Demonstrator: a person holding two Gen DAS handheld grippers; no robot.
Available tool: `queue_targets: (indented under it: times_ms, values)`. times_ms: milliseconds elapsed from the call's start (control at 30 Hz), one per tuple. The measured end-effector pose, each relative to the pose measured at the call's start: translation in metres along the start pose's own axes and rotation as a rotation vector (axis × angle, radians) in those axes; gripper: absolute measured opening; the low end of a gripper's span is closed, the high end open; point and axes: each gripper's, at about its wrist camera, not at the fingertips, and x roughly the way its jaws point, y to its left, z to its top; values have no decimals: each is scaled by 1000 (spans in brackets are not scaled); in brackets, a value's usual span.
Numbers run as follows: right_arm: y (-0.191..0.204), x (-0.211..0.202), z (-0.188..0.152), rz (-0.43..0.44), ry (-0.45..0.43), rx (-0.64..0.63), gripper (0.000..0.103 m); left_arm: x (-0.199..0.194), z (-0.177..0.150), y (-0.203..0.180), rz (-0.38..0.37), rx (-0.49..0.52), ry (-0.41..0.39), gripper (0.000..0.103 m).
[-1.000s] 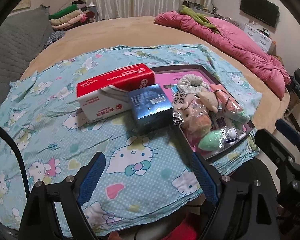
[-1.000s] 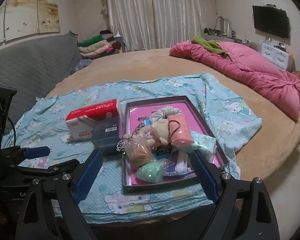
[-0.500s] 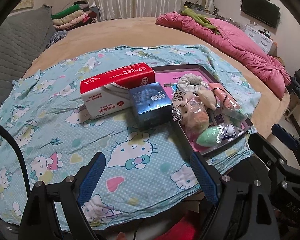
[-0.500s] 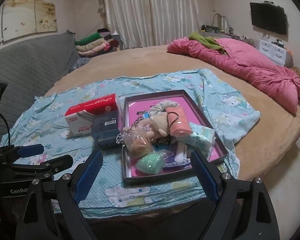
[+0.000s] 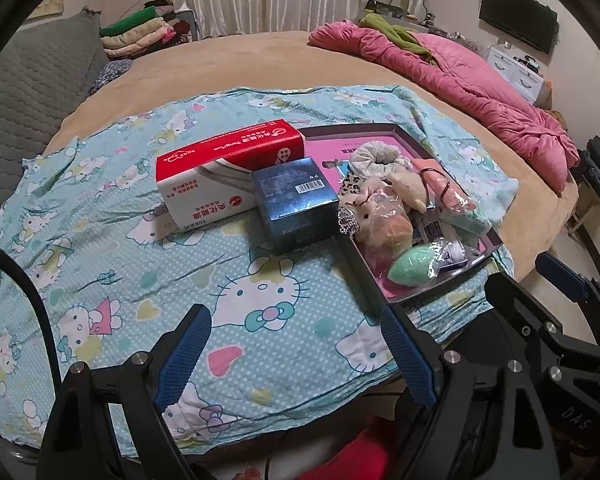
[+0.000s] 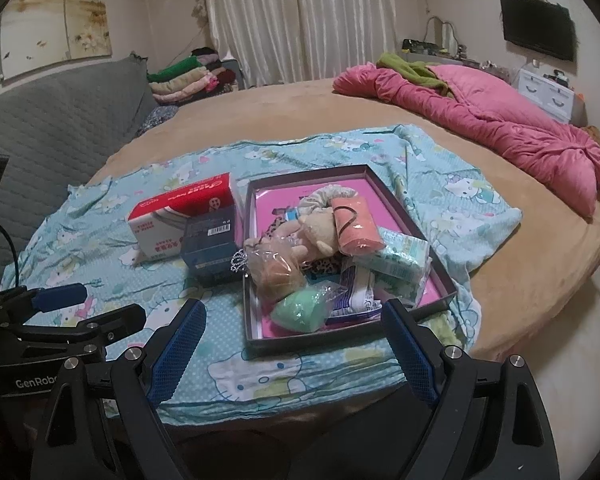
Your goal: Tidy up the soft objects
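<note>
A dark tray with a pink floor (image 6: 256, 200) (image 5: 380, 130) lies on a Hello Kitty cloth (image 5: 140, 264). It holds several soft things: a bagged plush toy (image 6: 274, 270) (image 5: 384, 224), a green sponge (image 6: 300, 312) (image 5: 412, 268), a peach rolled cloth (image 6: 354, 222), a white scrunchie (image 5: 376, 156), a tissue pack (image 6: 400, 260). My left gripper (image 5: 296, 352) is open and empty, low over the cloth's near edge. My right gripper (image 6: 292, 348) is open and empty, just short of the tray's near rim.
A red and white tissue box (image 5: 224, 172) (image 6: 180, 216) and a blue box (image 5: 296, 204) (image 6: 210, 248) stand left of the tray. A pink quilt (image 6: 480, 128) lies at the far right of the round bed. Folded clothes (image 6: 188, 78) and a grey headboard (image 6: 60, 120) are behind.
Both grippers have drawn back slightly from the tray, so the objects look a little farther away. Nothing was grasped and the objects have not moved.
</note>
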Motion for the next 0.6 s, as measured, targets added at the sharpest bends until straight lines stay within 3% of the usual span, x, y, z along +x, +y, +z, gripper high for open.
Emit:
queue_targets:
  times_ms: [600]
  values:
    - [1, 4, -2, 1, 12, -5, 90, 2, -3, -4, -3, 8, 7, 86]
